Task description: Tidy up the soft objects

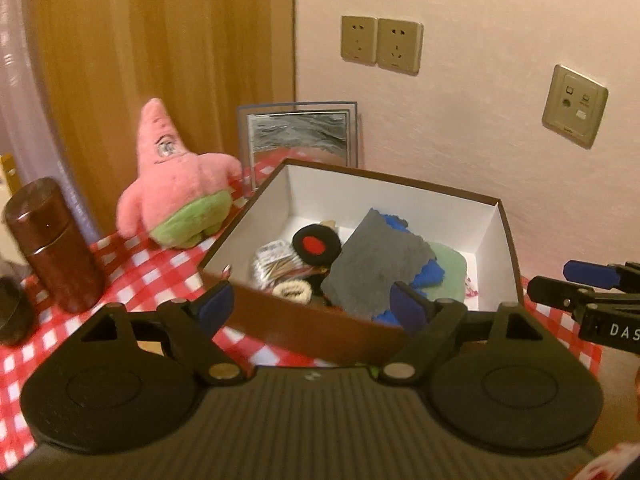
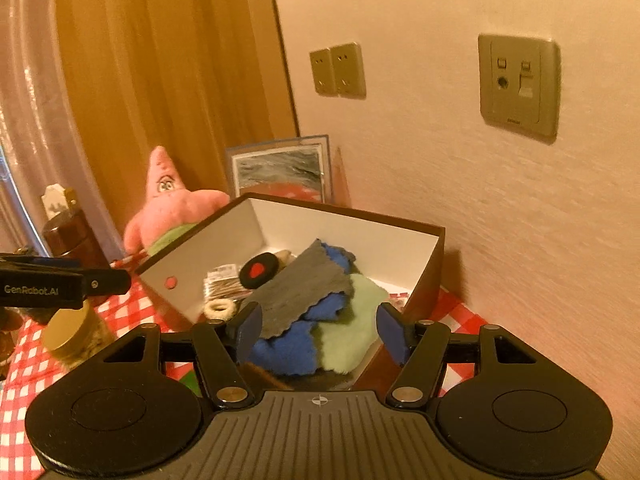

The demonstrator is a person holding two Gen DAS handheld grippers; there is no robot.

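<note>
A brown box (image 1: 316,320) with white inner walls (image 2: 208,256) stands on the checked tablecloth. In it lie a grey cloth (image 2: 296,288) over a blue cloth (image 2: 288,348), a pale green cloth (image 2: 352,320), a black round pad with a red dot (image 1: 316,244) and a cream scrunchie (image 1: 292,290). A pink starfish plush (image 1: 180,184) sits upright left of the box. My left gripper (image 1: 312,306) hovers open before the box's near wall, holding nothing. My right gripper (image 2: 320,332) is open above the box's near corner, its pads clear of the cloths.
A brown canister (image 1: 56,244) stands left of the plush, and a gold-lidded jar (image 2: 72,332) is nearer. A framed picture (image 1: 300,136) leans on the wall behind the box. Wall sockets (image 1: 380,44) are above. Each gripper shows at the edge of the other's view.
</note>
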